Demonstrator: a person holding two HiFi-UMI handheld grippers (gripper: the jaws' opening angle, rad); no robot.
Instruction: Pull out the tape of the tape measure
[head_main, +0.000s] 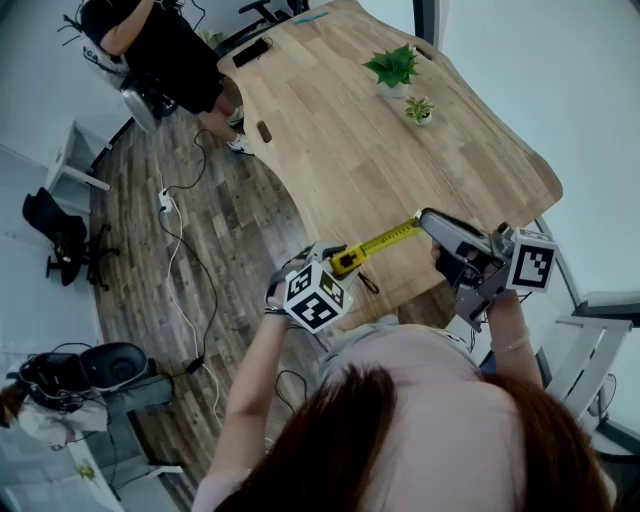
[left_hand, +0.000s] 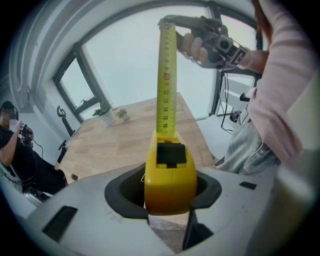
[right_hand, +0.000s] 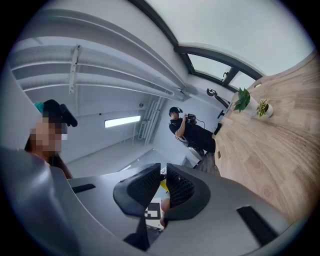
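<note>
Left gripper (left_hand: 170, 192) clamps the yellow case (left_hand: 170, 172), jaws wide on it. Right gripper (head_main: 428, 222), nearly closed, pinches the tape (left_hand: 166, 75) end. Tape runs straight btw them, above the table (head_main: 350, 150) edge; pull along this axis, away from case.

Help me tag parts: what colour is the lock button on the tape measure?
Black lock button on yellow case; best in left gripper view.

Tape (head_main: 388, 240) between left tool (head_main: 337, 263), right tool (head_main: 427, 219)
</note>
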